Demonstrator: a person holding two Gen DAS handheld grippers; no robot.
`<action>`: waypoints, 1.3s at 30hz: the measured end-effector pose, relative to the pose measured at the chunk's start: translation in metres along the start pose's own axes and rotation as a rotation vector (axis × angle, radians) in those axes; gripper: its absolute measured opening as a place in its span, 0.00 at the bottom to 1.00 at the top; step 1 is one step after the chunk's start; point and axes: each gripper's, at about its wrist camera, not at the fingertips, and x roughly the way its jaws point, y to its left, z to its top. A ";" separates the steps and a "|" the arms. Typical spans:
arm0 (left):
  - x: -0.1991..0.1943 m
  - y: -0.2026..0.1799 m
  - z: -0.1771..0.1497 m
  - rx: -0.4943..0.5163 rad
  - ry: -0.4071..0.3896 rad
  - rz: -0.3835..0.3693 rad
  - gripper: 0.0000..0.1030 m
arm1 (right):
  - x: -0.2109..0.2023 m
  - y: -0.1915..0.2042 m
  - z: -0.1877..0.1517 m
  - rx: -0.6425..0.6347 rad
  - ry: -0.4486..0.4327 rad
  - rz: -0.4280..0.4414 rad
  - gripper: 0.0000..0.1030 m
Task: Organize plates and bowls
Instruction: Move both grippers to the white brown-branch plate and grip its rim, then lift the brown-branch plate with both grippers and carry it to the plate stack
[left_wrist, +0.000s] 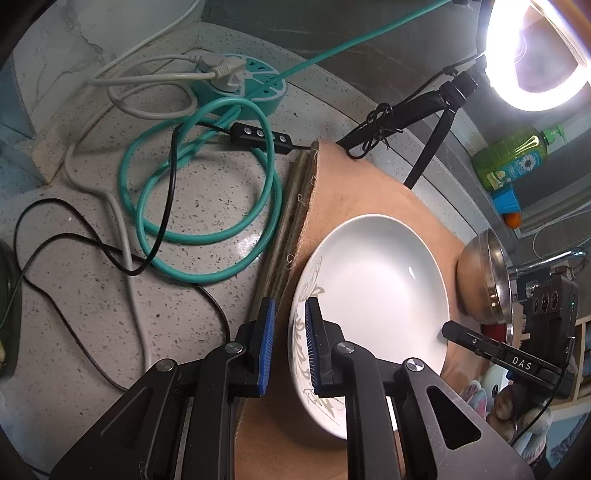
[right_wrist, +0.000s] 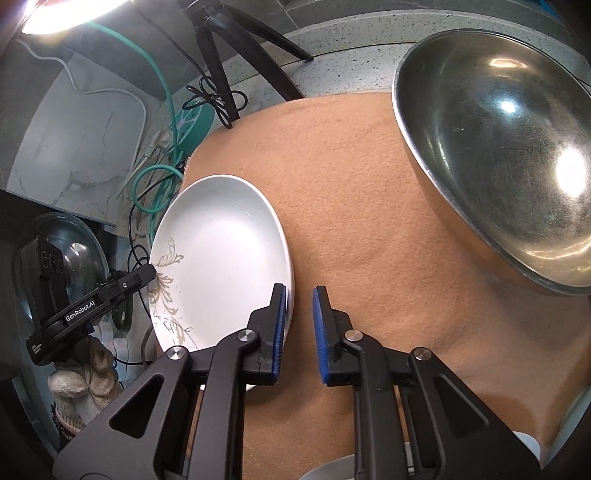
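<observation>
Speckled stone countertop (left_wrist: 92, 314) under everything, with a tan felt mat (right_wrist: 351, 221) spread over its right part. Big steel bowl (right_wrist: 498, 147) parked on the far right of the mat, empty and shiny, clear of the plate with bare mat in between. White plate (left_wrist: 376, 277) with a grey leafy print sitting at the mat's left edge, print side nearest the cameras. Ring light (left_wrist: 535, 55) blazing at the back on a black tripod (right_wrist: 221, 48), whose feet land right at the mat's far edge. Loops of teal cable (left_wrist: 207, 229) tangled with black and white leads on the bare counter, all running to a round teal power strip (left_wrist: 258, 92). Left gripper (left_wrist: 290, 306) down on the plate's printed rim, blue pads nearly together with the rim caught between them, so clamped on it. Right gripper (right_wrist: 300, 295) on the opposite rim, same narrow gap, one pad over the plate and one over the mat; looks pinched on too. Green bottle (left_wrist: 513, 158) way off at the back right.
</observation>
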 end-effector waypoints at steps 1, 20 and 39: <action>0.001 0.000 0.000 -0.001 0.004 -0.007 0.11 | 0.001 0.001 0.000 -0.002 0.001 0.001 0.11; 0.006 -0.002 0.000 0.009 0.014 -0.021 0.07 | 0.003 0.008 0.000 -0.033 0.008 -0.013 0.04; -0.019 -0.012 -0.014 -0.002 -0.009 -0.071 0.07 | -0.022 0.007 -0.014 -0.034 -0.021 0.014 0.04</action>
